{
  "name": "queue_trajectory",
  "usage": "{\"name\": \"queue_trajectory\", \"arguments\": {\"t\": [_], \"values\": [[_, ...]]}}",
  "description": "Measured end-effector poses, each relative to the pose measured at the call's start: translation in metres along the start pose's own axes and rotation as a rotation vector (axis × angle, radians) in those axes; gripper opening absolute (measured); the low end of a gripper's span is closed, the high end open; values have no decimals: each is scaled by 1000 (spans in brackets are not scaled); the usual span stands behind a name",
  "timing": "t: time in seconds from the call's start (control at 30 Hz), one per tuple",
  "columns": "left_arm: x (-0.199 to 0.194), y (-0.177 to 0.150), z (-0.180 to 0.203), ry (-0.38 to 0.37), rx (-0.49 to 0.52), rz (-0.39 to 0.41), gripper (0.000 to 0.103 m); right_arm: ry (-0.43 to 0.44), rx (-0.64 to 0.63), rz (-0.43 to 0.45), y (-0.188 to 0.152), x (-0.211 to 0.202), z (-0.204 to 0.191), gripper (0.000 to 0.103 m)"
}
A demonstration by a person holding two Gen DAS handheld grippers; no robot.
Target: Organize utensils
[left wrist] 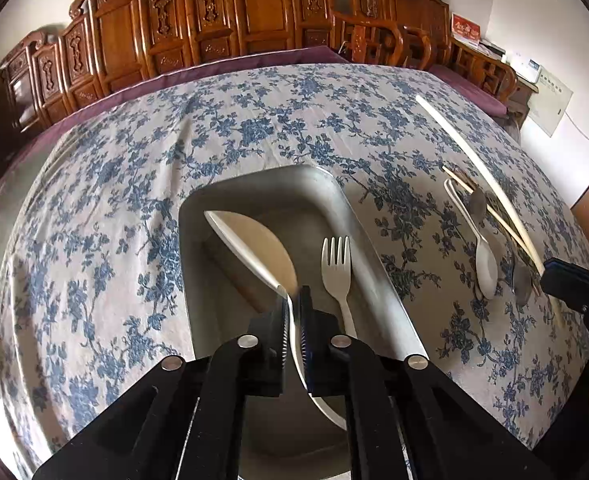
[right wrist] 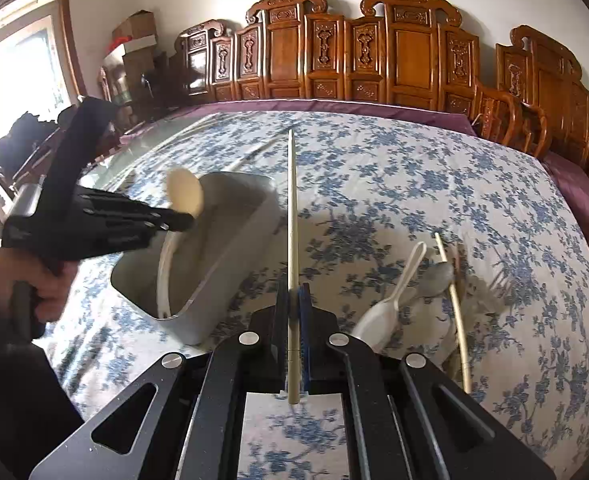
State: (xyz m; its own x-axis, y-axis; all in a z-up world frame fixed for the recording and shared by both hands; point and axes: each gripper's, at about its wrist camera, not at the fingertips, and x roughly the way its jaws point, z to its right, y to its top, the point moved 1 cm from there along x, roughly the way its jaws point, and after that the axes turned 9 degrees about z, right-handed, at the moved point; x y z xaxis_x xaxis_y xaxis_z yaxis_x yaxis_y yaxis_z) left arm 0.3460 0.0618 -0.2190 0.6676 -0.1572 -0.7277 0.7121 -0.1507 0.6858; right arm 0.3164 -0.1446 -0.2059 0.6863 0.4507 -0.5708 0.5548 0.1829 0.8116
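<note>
My left gripper (left wrist: pixel 293 300) is shut on the handle of a cream rice paddle (left wrist: pixel 250 240) and holds it over the grey tray (left wrist: pixel 370 248). A white fork (left wrist: pixel 337 268) lies in the tray. The paddle (right wrist: pixel 185 196), tray (right wrist: pixel 230 256) and left gripper (right wrist: pixel 182 222) also show in the right wrist view. My right gripper (right wrist: pixel 293 300) is shut on a long cream chopstick (right wrist: pixel 291 220) above the cloth, right of the tray. In the left wrist view the right gripper (left wrist: pixel 550 276) holds that chopstick (left wrist: pixel 482 172).
Right of the tray lie a white spoon (right wrist: pixel 386 308), a metal spoon (right wrist: pixel 438 278), a wooden chopstick (right wrist: pixel 452 304) and a metal fork (right wrist: pixel 494 284) on the blue floral tablecloth (right wrist: pixel 414 184). Carved wooden chairs (right wrist: pixel 374 48) line the far edge.
</note>
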Motion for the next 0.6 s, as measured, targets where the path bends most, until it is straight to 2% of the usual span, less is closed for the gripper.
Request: {"name": "queue_trajectory", "arguments": {"t": [0.03, 0.07, 0.27, 0.6], "values": [[0, -2, 0, 2, -7, 2, 22, 3, 0, 1, 1, 0, -3, 6], [-1, -3, 0, 4, -14, 5, 26, 8, 0, 1, 2, -1, -6, 6], [-19, -17, -11, -4, -98, 42, 27, 42, 6, -3, 6, 4, -25, 6], [-53, -32, -51, 79, -193, 110, 32, 136, 91, -44, 17, 45, -60, 6]]}}
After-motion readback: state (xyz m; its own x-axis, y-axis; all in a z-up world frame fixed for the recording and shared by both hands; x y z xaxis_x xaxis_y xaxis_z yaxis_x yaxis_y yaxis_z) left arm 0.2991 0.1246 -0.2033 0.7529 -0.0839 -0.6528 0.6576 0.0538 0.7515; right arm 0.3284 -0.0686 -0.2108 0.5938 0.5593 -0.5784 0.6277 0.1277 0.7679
